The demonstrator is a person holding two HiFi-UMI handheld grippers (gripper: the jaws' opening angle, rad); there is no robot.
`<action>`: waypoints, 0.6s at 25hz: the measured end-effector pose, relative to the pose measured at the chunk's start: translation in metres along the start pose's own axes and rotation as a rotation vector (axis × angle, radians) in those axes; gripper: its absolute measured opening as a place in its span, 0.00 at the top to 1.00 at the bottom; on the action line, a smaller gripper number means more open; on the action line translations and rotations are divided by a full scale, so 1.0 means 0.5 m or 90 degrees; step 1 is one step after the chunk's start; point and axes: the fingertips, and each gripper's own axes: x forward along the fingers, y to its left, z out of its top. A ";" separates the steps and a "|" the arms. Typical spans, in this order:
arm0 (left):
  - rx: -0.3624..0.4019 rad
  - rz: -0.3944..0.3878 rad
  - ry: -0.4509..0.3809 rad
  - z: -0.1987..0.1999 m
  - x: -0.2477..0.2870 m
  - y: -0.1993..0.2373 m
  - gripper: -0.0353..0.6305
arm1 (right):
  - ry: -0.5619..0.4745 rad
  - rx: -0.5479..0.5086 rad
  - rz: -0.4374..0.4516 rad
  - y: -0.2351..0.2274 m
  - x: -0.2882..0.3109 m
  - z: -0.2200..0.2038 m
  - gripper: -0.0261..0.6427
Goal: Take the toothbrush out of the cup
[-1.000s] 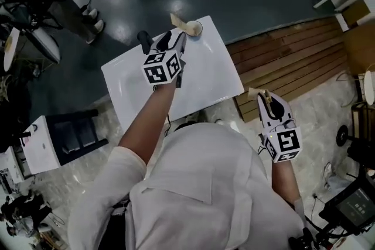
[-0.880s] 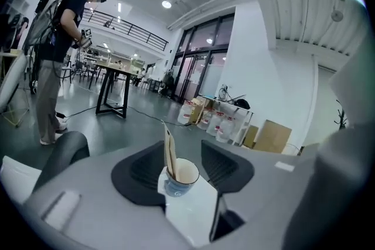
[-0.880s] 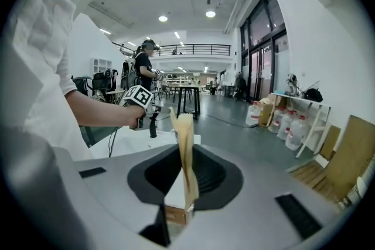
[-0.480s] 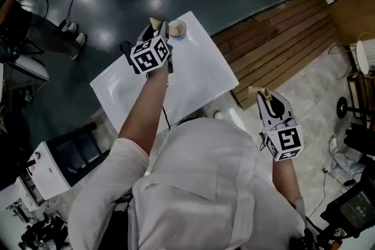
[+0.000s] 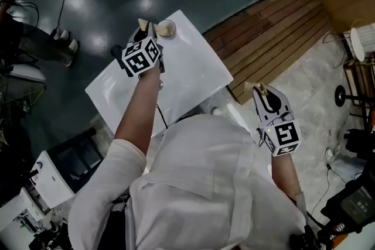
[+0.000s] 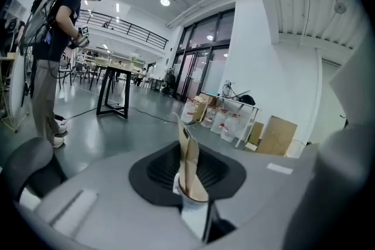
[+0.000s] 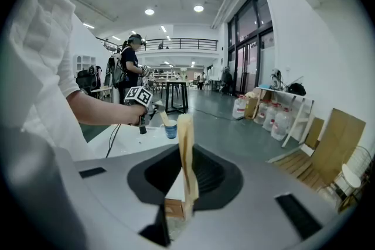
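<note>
Looking down in the head view: finds the left gripper [image 5: 147, 24] just beside the cup [image 5: 166, 28], brought nearer than a second ago and now halted there. Places the cup at the far corner of the table [image 5: 187, 76], with edges close behind the cup and to one side of it. Leaves bare white top on the near side of the cup and nothing standing around it. Keeps the right gripper [image 5: 258, 88] well apart from the cup, off the table.

Moving to the right gripper view: shows its own pads pressed together with nothing between. Catches, far off, the toothbrush [image 7: 164, 118] standing in the cup, leaning toward the left gripper.

Ending in the left gripper view: shows jaws closing, pads drawn narrow right at the cup mouth, with a tan strip between them that looks like the toothbrush. Suggests the grasp is just being made, so only the lift remains. Offers open air above the cup for a straight pull. Warns against a sideways drag, given the edge behind the cup.
</note>
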 end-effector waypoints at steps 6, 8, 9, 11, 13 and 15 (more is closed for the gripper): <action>0.020 -0.013 -0.033 0.035 -0.031 -0.018 0.85 | -0.009 -0.001 0.012 0.002 -0.003 0.003 0.88; 0.026 -0.016 -0.044 0.049 -0.042 -0.027 0.85 | -0.014 -0.003 0.018 -0.002 -0.002 0.003 0.88; 0.028 -0.018 -0.050 0.056 -0.047 -0.032 0.86 | -0.016 -0.003 0.022 -0.005 -0.001 0.003 0.88; 0.032 -0.019 -0.061 0.070 -0.059 -0.039 0.86 | -0.020 -0.004 0.029 -0.009 0.001 0.003 0.88; 0.039 -0.017 -0.072 0.083 -0.076 -0.043 0.86 | -0.024 -0.005 0.037 -0.008 0.002 0.004 0.88; 0.048 -0.016 -0.083 0.096 -0.099 -0.048 0.86 | -0.029 -0.008 0.048 -0.006 0.003 0.003 0.88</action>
